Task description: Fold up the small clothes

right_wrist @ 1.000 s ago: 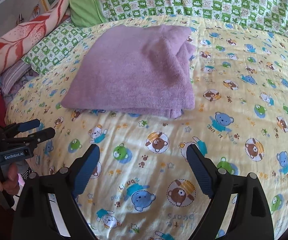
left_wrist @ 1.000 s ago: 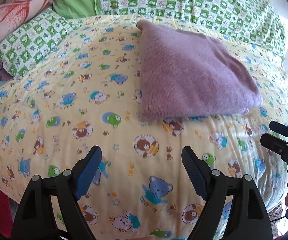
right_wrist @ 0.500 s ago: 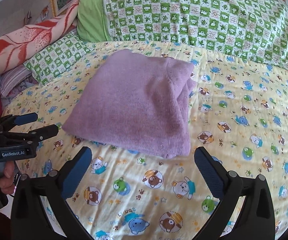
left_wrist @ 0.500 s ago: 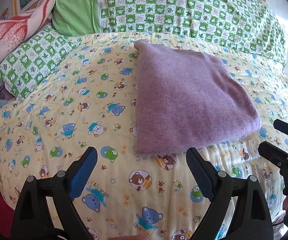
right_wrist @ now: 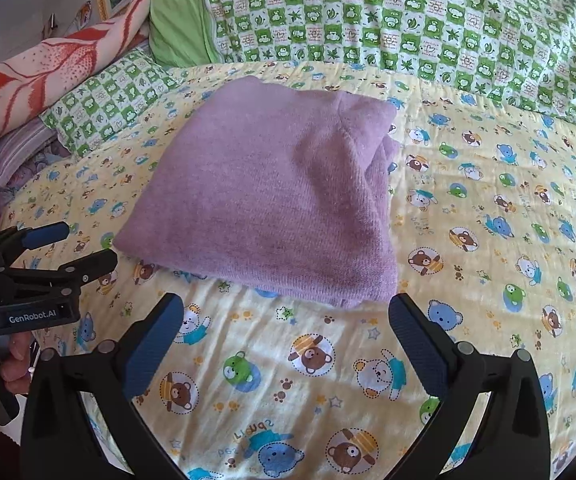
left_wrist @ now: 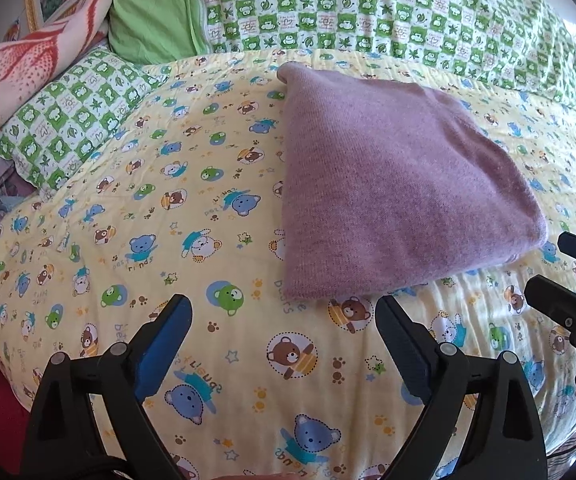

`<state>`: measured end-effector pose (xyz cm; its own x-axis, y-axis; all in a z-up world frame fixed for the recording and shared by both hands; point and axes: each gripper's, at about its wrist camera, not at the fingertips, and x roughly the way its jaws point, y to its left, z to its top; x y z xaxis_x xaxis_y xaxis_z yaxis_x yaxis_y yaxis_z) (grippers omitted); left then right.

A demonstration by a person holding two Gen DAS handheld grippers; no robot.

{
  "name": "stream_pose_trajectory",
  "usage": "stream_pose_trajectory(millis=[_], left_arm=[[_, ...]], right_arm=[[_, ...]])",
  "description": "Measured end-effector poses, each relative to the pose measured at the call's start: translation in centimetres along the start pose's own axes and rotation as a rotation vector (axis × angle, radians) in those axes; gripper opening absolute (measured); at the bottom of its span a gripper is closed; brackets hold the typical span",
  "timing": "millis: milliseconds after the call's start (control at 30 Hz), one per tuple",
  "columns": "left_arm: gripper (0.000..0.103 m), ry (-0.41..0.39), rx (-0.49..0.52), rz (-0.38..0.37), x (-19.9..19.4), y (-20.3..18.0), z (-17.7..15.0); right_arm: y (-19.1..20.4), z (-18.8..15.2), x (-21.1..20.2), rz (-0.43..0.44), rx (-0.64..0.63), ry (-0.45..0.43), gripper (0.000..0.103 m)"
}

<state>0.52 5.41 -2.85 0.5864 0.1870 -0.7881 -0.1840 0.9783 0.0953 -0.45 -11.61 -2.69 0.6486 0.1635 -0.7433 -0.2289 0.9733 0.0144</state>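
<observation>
A folded purple knit garment (left_wrist: 388, 184) (right_wrist: 272, 192) lies flat on the yellow bear-print bed cover (left_wrist: 168, 240) (right_wrist: 488, 208). My left gripper (left_wrist: 282, 304) hovers just short of the garment's near edge; its jaws are opening and nothing is between them. My right gripper (right_wrist: 286, 300) stands wide open before the garment's near right corner, also with nothing in it. Each gripper shows in the other's view: the right gripper (left_wrist: 548, 262) at the far right edge, the left gripper (right_wrist: 88, 243) at the far left with a hand on its handle.
A large green-checked pillow (left_wrist: 368, 8) (right_wrist: 408, 20) lies along the head of the bed, with a smaller one (left_wrist: 68, 120) at the left. A red and white blanket (left_wrist: 16, 68) is piled beside it. The bed's edge falls away at the lower left.
Both grippers have drawn back and up from the bed, so the garment sits farther ahead of them. Both pairs of jaws stand wider than a second ago.
</observation>
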Motion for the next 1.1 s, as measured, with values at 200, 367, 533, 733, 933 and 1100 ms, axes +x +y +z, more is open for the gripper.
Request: stream_pose_trajectory(millis=[200,367,533,733,933,1100], left_arm=[[0.094,-0.006,0.000,-0.002,0.14,0.04,0.25],[0.095,-0.021,-0.001,-0.008,-0.22,-0.25,0.35],[0.096,-0.028,-0.004,-0.014,-0.47,-0.49,0.43],[0.096,-0.029,-0.005,-0.017,-0.39,-0.47,0.54],[0.096,-0.023,-0.003,-0.023,-0.23,-0.43,0.51],[0.096,-0.022,0.000,-0.030,-0.07,-0.32,0.66]], right_arm=[[-0.21,0.10,0.29,0.001,0.004,0.004,0.102],[-0.31,0.17,0.25,-0.003,-0.006,-0.006,0.102],[-0.44,0.27,0.20,-0.007,-0.005,-0.010,0.102],[-0.50,0.34,0.24,-0.008,0.002,-0.010,0.102],[-0.50,0.47,0.29,-0.005,0.003,-0.013,0.102],[-0.52,0.53,0.34,-0.004,0.002,-0.011,0.102]])
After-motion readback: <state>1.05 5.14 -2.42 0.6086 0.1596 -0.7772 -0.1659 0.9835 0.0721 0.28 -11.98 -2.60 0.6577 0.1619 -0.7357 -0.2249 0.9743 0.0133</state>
